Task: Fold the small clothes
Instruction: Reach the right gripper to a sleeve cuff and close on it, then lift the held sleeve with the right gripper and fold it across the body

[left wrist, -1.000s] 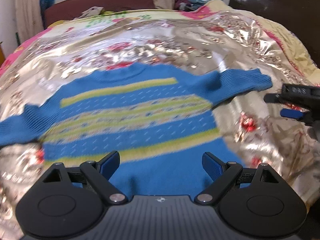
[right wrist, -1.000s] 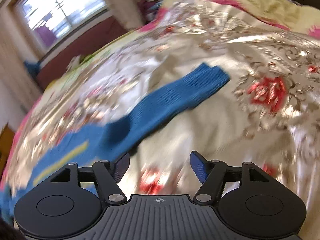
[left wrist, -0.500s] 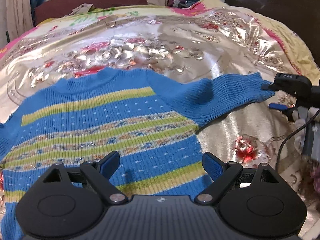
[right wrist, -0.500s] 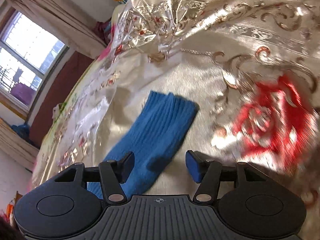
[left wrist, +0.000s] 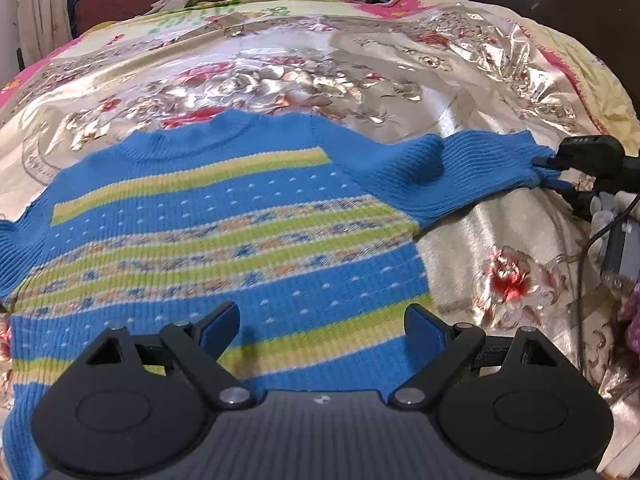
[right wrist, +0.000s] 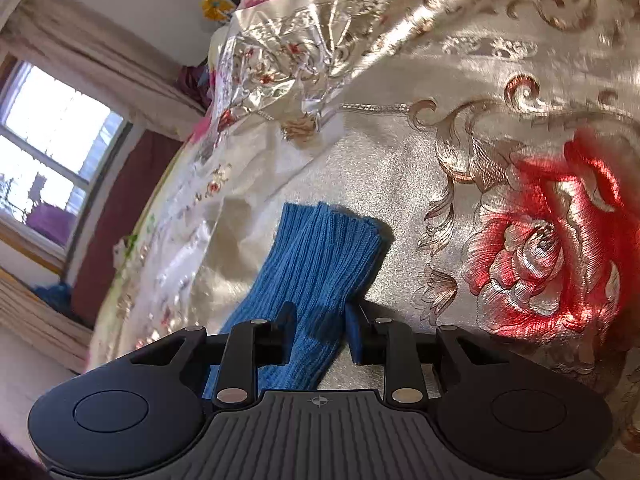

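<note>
blue striped sweater (left wrist: 224,232) flat on bed (left wrist: 360,60), frame centre; left tool (left wrist: 322,326) spread above hem; right tool (right wrist: 320,330), just closing, pinching sleeve cuff (right wrist: 320,256).

Sweater (left wrist: 224,240) left sleeve cut off (frame's left edge).

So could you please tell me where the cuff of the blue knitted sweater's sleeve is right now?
In the right wrist view the sleeve cuff lies on the shiny floral bedspread, just ahead of the right gripper, whose jaws have just been closing on the sleeve.
</note>
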Motion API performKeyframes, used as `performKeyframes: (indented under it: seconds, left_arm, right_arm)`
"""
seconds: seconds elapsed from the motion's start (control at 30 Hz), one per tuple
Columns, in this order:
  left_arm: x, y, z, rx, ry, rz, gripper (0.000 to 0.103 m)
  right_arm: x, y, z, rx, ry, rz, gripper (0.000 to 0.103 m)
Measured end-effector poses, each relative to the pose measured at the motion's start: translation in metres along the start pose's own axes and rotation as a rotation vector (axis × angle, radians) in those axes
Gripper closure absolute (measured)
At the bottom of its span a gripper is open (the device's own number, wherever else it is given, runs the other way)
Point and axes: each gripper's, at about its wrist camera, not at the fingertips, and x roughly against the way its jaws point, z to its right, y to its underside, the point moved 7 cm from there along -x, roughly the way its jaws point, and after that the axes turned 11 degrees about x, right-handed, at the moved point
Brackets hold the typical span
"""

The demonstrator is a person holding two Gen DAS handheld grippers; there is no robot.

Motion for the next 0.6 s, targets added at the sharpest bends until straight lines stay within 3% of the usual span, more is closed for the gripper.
performKeyframes:
  seconds: [0.3,0.6]
  left_arm:
    - [0.004,0.010,-0.013,0.011,-0.027,-0.012,0.010]
    - [-0.004,0.013,-0.004,-0.017,-0.016,-0.042,0.010]
  right_arm:
    - [0.011,0.002,0.010,0.005,-0.001,0.015,0.075]
    - [-0.010,-0.002,0.018,-0.117,-0.129,0.051,0.079]
